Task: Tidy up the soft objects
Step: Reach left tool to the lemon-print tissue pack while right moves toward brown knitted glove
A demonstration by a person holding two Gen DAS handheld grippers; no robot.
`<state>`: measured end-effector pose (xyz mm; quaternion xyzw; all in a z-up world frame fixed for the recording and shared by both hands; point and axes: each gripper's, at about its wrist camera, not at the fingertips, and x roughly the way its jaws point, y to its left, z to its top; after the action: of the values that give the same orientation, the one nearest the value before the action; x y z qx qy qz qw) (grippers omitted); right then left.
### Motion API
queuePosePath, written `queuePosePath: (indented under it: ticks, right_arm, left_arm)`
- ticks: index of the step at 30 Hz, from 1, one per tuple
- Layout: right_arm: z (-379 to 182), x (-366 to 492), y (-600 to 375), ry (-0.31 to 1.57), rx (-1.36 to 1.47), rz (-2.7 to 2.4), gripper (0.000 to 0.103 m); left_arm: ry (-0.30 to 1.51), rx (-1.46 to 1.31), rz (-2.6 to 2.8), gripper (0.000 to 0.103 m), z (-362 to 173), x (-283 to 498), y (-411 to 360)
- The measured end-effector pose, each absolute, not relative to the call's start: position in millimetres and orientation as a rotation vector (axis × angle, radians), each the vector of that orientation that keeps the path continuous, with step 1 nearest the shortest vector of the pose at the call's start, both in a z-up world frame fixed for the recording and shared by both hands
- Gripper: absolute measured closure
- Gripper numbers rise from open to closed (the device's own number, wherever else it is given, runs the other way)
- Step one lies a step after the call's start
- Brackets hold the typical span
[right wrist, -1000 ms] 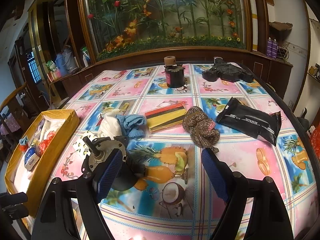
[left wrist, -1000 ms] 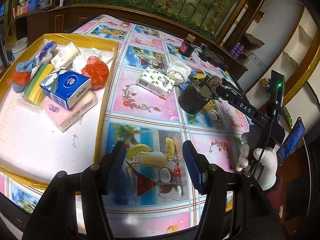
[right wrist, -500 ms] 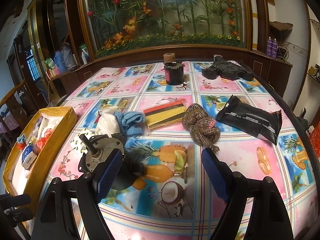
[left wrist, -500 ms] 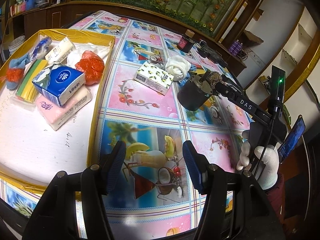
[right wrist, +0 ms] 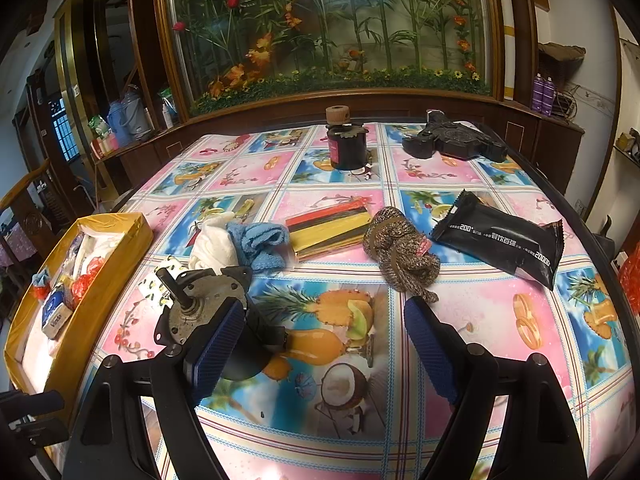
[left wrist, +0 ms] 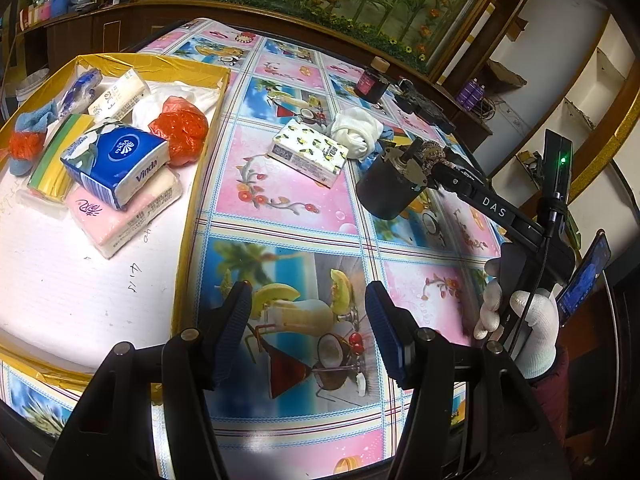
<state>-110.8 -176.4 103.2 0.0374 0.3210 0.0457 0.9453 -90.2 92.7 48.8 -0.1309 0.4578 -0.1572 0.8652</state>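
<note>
**Both grippers hanging empty, soft stuff half sorted**

The left gripper (left wrist: 306,324) is sitting with its jaws apart and nothing between them, just the fruit-print tablecloth (left wrist: 280,208) underneath. It's tilting down toward the table edge right beside the yellow box (left wrist: 188,216), which I'm guessing is why it's parked there: that's the drop-off spot. Inside the box the blue tissue pack (left wrist: 116,164), a pink pack (left wrist: 120,216) and an orange bag (left wrist: 180,128) are already piling up.

The right gripper (right wrist: 324,332) is also gaping wide and empty, angled down less steeply, held by a white-gloved hand (left wrist: 520,316). Its left finger is passing in front of a metal motor (right wrist: 204,304), which is hard, so probably staying put. Ahead of it the soft things are still waiting on the cloth: a knitted brown bundle (right wrist: 400,252) nearest, a blue cloth (right wrist: 260,240) touching a white cloth (right wrist: 216,240), and the lemon-print tissue pack (left wrist: 308,152) further left. The brown bundle looks like the likeliest next grab to me.
</note>
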Motion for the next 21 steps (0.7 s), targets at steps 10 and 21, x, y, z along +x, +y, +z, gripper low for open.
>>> queuePosePath:
  ticks: [10,21]
  right_arm:
    - [103,-110,-177,0.653,0.077,0.09,0.02]
    - [102,-108,-179,0.657,0.081,0.073,0.02]
  left_arm:
    - [0.938,-0.269,-0.335,0.045,56,-85,93]
    - [0.938,-0.276,-0.343,0.045,56,-82,94]
